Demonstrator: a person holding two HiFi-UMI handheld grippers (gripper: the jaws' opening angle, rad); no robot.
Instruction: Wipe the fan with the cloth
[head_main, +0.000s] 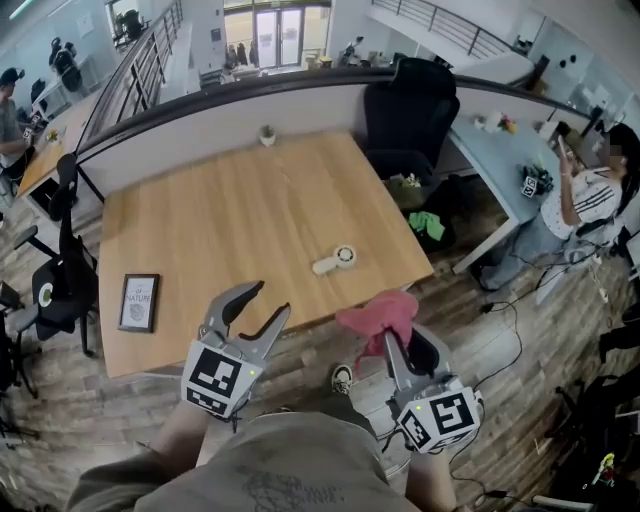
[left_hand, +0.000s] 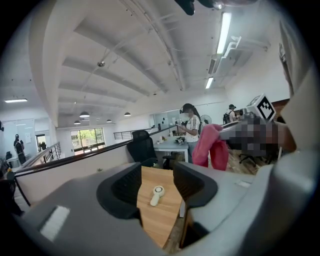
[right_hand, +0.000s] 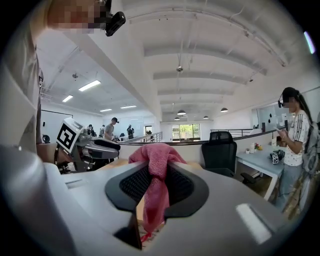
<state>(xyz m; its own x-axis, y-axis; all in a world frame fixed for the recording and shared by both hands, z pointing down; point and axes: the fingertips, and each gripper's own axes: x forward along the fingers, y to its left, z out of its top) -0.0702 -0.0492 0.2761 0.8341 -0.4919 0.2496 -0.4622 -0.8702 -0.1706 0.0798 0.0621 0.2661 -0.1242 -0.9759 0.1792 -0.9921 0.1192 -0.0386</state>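
The small white fan (head_main: 334, 260) lies flat on the wooden table (head_main: 220, 220), near its front right edge, and neither gripper touches it. The pink cloth (head_main: 380, 314) is pinched between the closed jaws of the right gripper (right_hand: 156, 187), bunched above them and hanging below. The left gripper (head_main: 270, 298) beside it has its jaws wide apart with nothing in them. A framed picture (head_main: 139, 302) lies near the table's front left corner, and a black chair (head_main: 410, 115) stands past its far right corner.

Open-plan office: wooden desks (head_main: 220, 230), black swivel chairs (head_main: 412, 118), low partition (head_main: 230, 135), ceiling strip lights (left_hand: 223, 30), mezzanine railing (head_main: 140, 70)
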